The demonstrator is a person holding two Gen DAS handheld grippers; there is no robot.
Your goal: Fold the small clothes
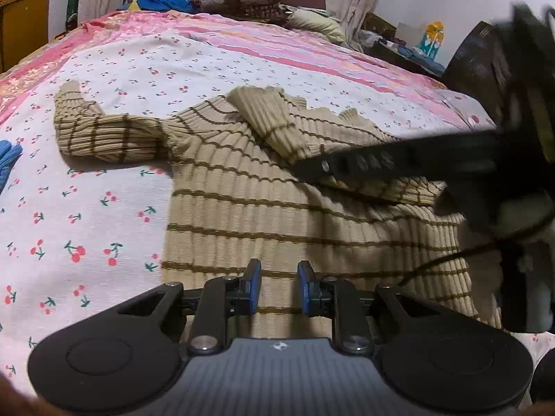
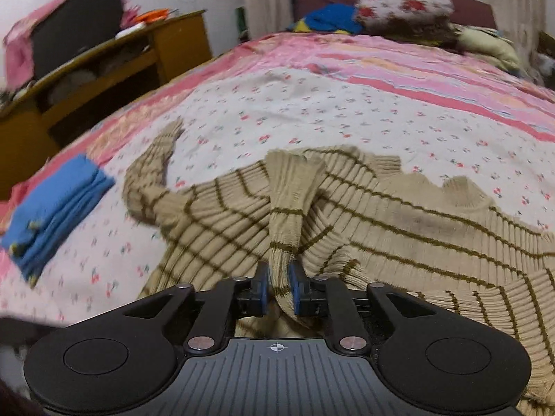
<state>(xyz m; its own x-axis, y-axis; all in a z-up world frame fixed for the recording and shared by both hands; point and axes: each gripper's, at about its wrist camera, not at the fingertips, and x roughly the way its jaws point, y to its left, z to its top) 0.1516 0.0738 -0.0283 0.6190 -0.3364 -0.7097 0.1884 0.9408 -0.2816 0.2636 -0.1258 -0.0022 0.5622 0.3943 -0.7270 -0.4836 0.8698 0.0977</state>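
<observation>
One ribbed tan sweater (image 2: 347, 222) with thin brown stripes, spread on the bed (image 1: 104, 215).

Lying across a soft white sheet dotted with little red cherries, next to pink striped cloth at 12 o'clock. Two long sleeves: one flopped out at 10 o'clock, one pulled over the body. Right claw (image 2: 278, 286) pinched shut on that sleeve (image 2: 291, 208), knit bunched between two blue pads. Left claw (image 1: 278, 286) open over the bottom hem, two blue pads apart, nothing between them. One folded blue cloth (image 2: 55, 208) at 9 o'clock. One flowery pillow (image 2: 404, 5) at 12 o'clock. One wooden desk (image 2: 104, 79) at 10 o'clock. No words readable.
</observation>
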